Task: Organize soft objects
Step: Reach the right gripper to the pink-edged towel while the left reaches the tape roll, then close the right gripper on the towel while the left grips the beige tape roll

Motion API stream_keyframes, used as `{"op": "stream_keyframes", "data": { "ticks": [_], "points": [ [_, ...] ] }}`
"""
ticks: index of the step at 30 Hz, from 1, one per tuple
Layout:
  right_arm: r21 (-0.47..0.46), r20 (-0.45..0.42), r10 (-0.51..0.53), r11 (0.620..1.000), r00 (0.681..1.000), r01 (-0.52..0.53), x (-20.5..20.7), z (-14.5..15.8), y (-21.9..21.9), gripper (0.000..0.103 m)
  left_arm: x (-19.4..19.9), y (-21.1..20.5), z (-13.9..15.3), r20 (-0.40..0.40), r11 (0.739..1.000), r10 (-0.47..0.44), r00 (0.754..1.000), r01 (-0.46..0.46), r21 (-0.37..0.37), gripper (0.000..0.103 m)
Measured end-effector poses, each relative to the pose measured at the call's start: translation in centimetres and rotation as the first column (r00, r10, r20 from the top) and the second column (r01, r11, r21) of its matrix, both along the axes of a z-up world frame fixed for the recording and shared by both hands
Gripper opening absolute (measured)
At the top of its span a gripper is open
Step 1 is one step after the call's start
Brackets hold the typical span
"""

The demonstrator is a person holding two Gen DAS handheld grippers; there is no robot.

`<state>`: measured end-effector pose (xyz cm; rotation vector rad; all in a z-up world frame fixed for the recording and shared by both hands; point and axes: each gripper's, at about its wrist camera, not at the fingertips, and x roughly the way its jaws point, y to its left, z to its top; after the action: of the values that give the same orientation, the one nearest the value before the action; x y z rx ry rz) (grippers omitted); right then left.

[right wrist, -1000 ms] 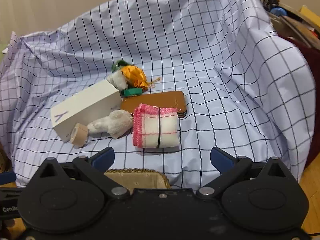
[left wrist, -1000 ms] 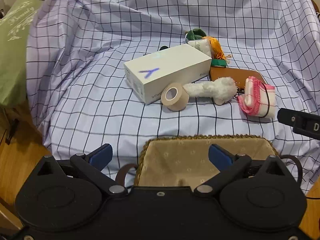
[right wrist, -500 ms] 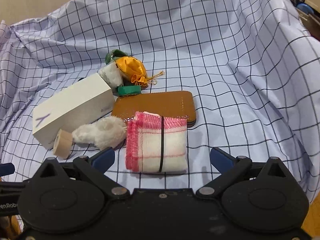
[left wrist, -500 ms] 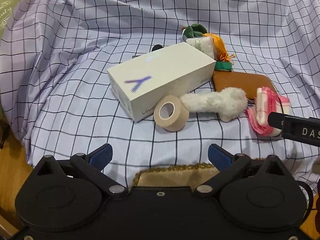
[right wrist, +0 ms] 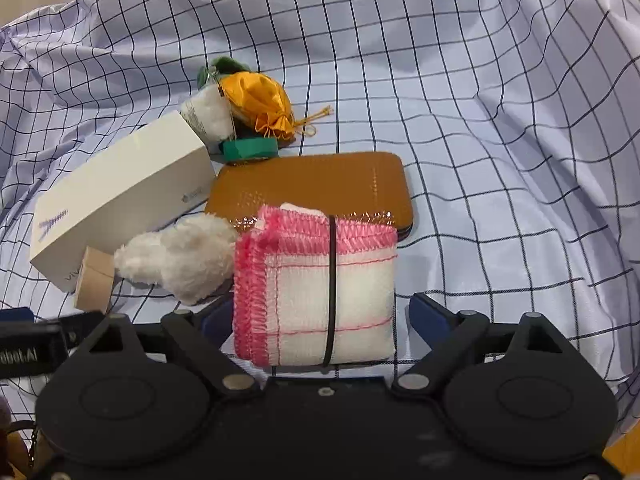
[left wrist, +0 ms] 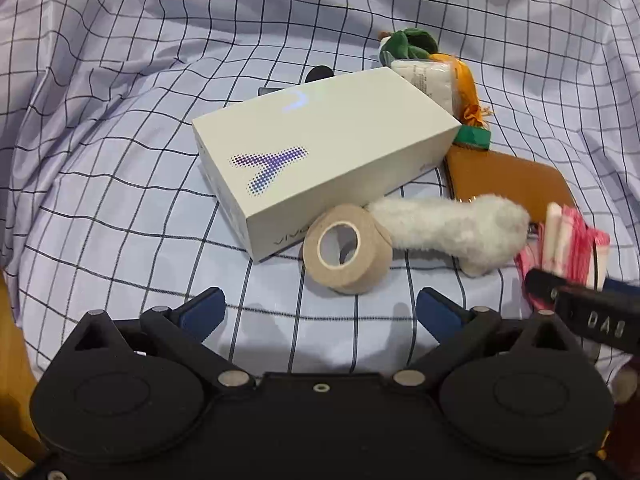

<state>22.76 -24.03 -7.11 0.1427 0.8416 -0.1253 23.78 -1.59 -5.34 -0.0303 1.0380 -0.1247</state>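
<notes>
A folded white cloth with pink edging and a black band (right wrist: 320, 288) lies on the checked sheet, between the open jaws of my right gripper (right wrist: 320, 320); it also shows at the right edge of the left wrist view (left wrist: 568, 236). A white fluffy plush (right wrist: 180, 260) (left wrist: 452, 228) lies left of it. An orange drawstring pouch (right wrist: 256, 104), a green plush (left wrist: 408, 42) and a white wrapped pad (left wrist: 424, 80) sit behind. My left gripper (left wrist: 320, 312) is open and empty, just in front of a beige tape roll (left wrist: 346, 250).
A white phone box (left wrist: 320, 152) lies behind the tape roll. A brown leather case (right wrist: 320, 188) lies behind the cloth. A green tape roll (right wrist: 250, 148) sits by the pouch. The checked sheet (right wrist: 480, 120) rises in folds at the back and sides.
Both grippers have moved forward over the sheet. The woven basket has dropped out of view. The right gripper's jaws now flank the pink-edged cloth.
</notes>
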Motion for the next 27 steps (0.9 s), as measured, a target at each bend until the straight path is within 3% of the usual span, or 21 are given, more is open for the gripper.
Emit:
{"op": "stream_keyframes", "data": {
  "ticks": [7,12,22,27],
  "points": [
    [-0.003,0.002,0.013,1.0,1.0,-0.013,0.1,-0.1,0.1,0.084,1.1,0.7,-0.2,-0.016,0.995,0.05,0.999,-0.051,-0.087,0.096],
    [-0.007,0.004,0.029,1.0,1.0,-0.029,0.1,0.1,0.4,0.076,1.3,1.0,-0.1,-0.012,0.987,0.051,0.999,-0.052,-0.152,0.083],
    [-0.027,0.007,0.017,0.999,1.0,-0.017,-0.4,0.4,0.4,0.076,1.6,1.5,-0.5,-0.025,0.964,0.043,0.999,-0.049,-0.261,0.056],
    [-0.032,0.008,0.005,0.999,1.0,-0.005,-0.7,0.5,0.1,0.076,1.8,1.6,-0.7,-0.026,0.967,0.05,0.998,-0.055,-0.247,0.047]
  ]
}}
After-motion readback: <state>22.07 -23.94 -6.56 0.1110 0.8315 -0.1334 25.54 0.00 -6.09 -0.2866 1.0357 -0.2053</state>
